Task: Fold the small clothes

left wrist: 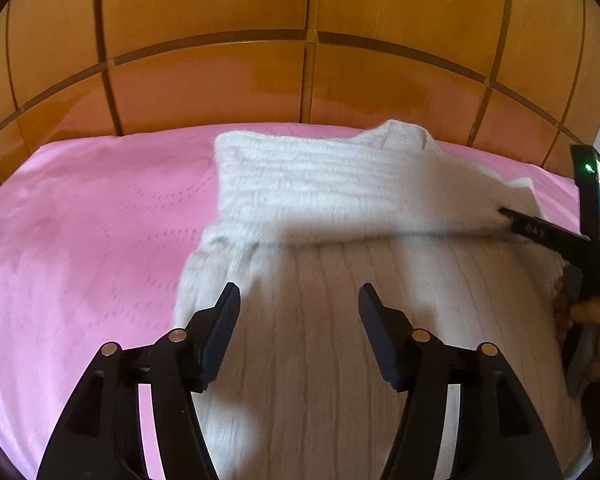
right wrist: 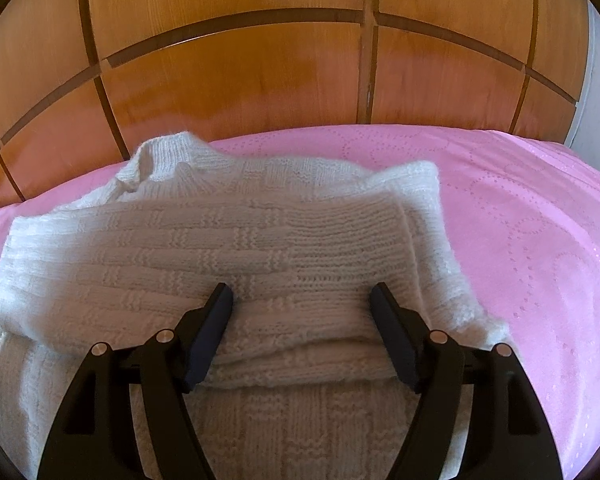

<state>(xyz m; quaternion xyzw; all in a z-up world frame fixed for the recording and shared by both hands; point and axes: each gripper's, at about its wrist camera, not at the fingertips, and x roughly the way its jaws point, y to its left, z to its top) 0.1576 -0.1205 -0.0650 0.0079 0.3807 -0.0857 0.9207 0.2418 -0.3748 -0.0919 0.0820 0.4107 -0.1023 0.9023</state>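
Observation:
A white knitted sweater point(left wrist: 340, 320) lies on the pink bedspread point(left wrist: 80, 240), its sleeves folded across the chest; it also shows in the right wrist view point(right wrist: 180, 248). My left gripper point(left wrist: 300, 292) is open and hovers just above the sweater's lower body, holding nothing. My right gripper point(right wrist: 302, 292) is open, its fingers straddling the folded sleeve's edge without closing on it. The right gripper also shows in the left wrist view point(left wrist: 540, 232), at the sweater's right side.
A wooden panelled headboard point(left wrist: 300, 60) stands behind the bed, close to the sweater's collar. Pink bedspread point(right wrist: 520, 240) stretches to the right of the sweater and to its left. A hand point(left wrist: 596, 320) holds the right gripper.

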